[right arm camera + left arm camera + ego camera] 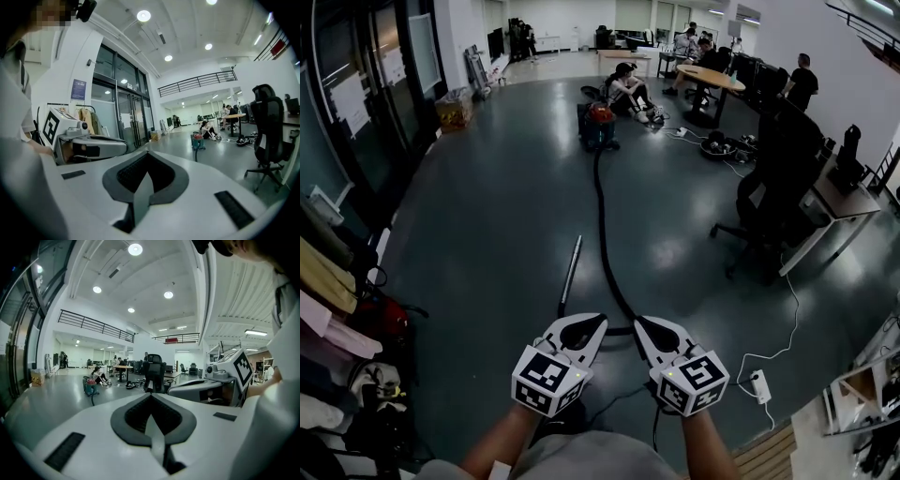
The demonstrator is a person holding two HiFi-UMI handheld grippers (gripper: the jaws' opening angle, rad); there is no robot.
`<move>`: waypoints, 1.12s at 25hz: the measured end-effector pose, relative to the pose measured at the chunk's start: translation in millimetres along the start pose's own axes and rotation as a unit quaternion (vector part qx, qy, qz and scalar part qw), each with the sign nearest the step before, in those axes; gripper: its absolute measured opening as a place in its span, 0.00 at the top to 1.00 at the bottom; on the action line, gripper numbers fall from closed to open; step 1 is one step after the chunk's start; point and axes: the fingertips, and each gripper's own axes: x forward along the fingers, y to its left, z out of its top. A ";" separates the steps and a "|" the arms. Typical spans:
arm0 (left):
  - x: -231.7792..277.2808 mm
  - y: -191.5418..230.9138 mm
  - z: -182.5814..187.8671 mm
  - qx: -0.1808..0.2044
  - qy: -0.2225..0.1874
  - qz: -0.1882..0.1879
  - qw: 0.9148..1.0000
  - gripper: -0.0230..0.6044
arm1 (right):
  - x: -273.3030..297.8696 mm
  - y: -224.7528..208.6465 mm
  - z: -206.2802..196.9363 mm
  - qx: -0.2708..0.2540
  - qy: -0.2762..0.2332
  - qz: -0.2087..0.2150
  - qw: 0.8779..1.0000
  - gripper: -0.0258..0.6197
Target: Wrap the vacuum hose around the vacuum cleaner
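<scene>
The vacuum cleaner, red-topped with a dark body, stands far off on the grey floor. Its black hose runs from it along the floor toward me and ends near my grippers. A thin metal wand lies left of the hose. My left gripper and right gripper are side by side low in the head view, both shut and holding nothing, just above the hose's near end. The vacuum cleaner looks small in the left gripper view, and the vacuum cleaner also shows in the right gripper view.
A black office chair and a desk stand at the right. A person sits on the floor behind the vacuum, and others are at a round table. A white power strip lies near right. Clothes hang at left.
</scene>
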 end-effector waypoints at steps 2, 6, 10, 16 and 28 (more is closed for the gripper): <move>11.0 20.8 -1.2 -0.002 0.003 -0.003 1.000 0.95 | 21.3 -10.2 1.0 0.005 0.004 -0.005 1.000 0.95; 31.5 60.3 -3.1 -0.007 0.008 -0.007 1.000 0.95 | 59.5 -31.4 1.0 0.009 0.014 -0.030 0.999 0.95; 48.1 99.5 -1.0 -0.010 0.012 -0.018 1.000 0.95 | 98.5 -48.4 9.0 0.010 0.022 -0.050 0.998 0.95; 71.5 157.6 -6.3 -0.022 0.018 -0.035 0.999 0.95 | 158.8 -63.8 10.5 0.013 0.040 -0.065 0.997 0.95; 118.1 231.6 -10.3 -0.051 0.025 -0.069 0.996 0.95 | 228.2 -94.5 11.1 0.016 0.084 -0.097 0.992 0.95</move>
